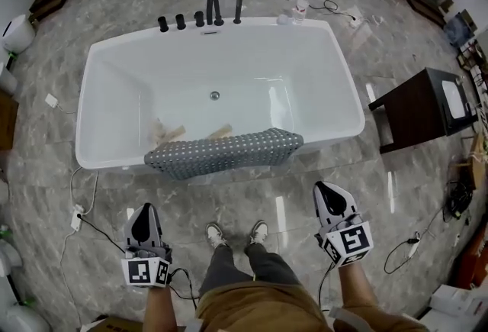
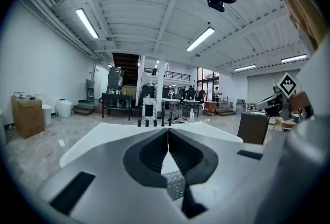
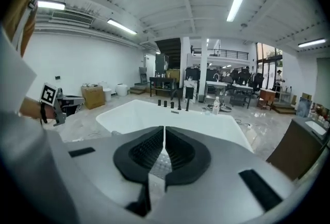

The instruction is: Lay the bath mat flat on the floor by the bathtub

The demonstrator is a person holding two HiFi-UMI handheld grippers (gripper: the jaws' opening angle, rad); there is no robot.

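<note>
Head view, starting at the left edge: a white bin (image 1: 17,33) stands well off the tub's left end, and a white power strip (image 1: 76,217) with a black cable lies on the grey, glossy, marble-veined floor (image 1: 229,201). Next comes the left gripper (image 1: 144,213), low over that floor and just left of the person's shoes (image 1: 216,233). Its black ribbed jaws are clenched tip to tip on nothing (its own view shows them meeting in one thin line), and the cube at its back bears black-and-white square markers. Ahead sits the white bathtub (image 1: 114,63), smooth, rectangular and round-cornered. A curved black faucet (image 1: 213,8) and a row of black knobs (image 1: 181,20) stand on its far rim, and a clear water bottle (image 1: 302,6) stands by that rim toward the right. The bath mat (image 1: 225,151), grey and covered in small nubs, is draped over the tub's near rim, partly inside and partly down the outer wall, well apart from both grippers. Some beige pieces (image 1: 174,132) lie in the tub just behind it, too unclear to name. The right gripper (image 1: 322,190) hangs right of the shoes, its jaws likewise pressed together and empty, with a marker cube of the same kind. Farthest right, a dark brown side table (image 1: 415,113) stands near the tub's right end, something white lying on its top.
</note>
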